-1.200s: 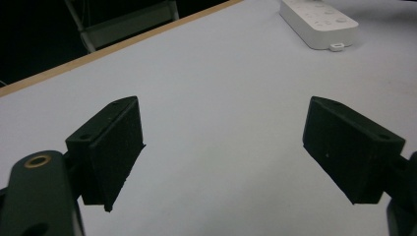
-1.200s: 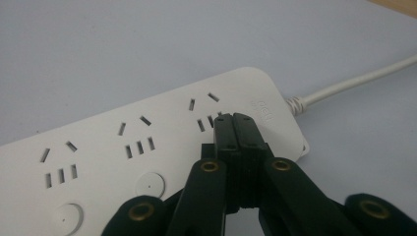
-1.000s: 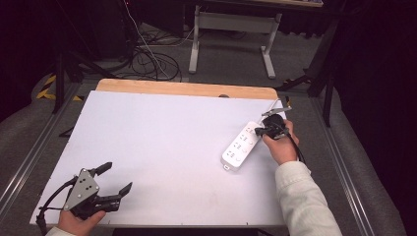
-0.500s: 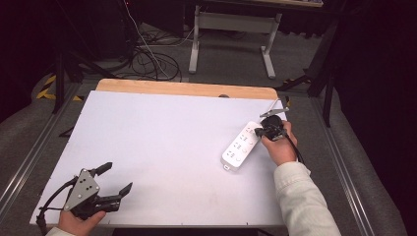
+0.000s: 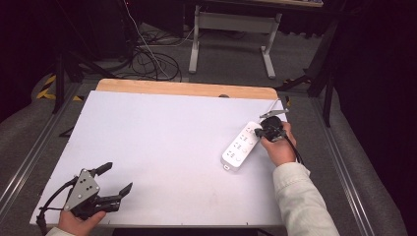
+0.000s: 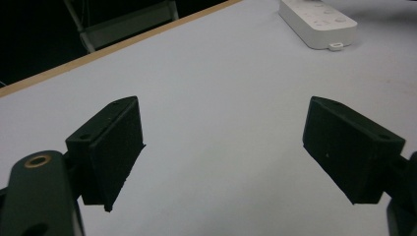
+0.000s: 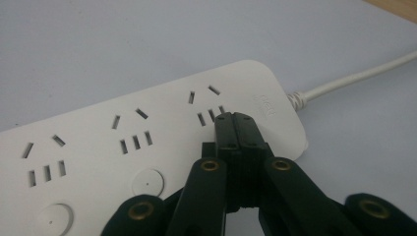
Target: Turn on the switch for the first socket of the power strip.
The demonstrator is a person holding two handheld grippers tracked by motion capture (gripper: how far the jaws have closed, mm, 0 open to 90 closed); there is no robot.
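A white power strip (image 5: pixel 240 146) with three socket groups and round buttons lies slanted on the right of the white tabletop (image 5: pixel 162 137). My right gripper (image 5: pixel 259 132) is shut with nothing between its jaws. Its closed tips (image 7: pixel 234 118) rest on or just over the power strip (image 7: pixel 147 132), beside the socket group nearest the cord end. I cannot tell whether they touch it. My left gripper (image 5: pixel 117 177) stands open near the table's front left corner, far from the strip. In the left gripper view its jaws (image 6: pixel 223 128) are wide apart over bare table, with the strip (image 6: pixel 317 22) far off.
The strip's white cord (image 7: pixel 354 76) runs off toward the table's right back corner. A wooden strip (image 5: pixel 187 88) edges the table's far side. Behind it are floor cables (image 5: pixel 147 61) and a desk frame (image 5: pixel 231 29).
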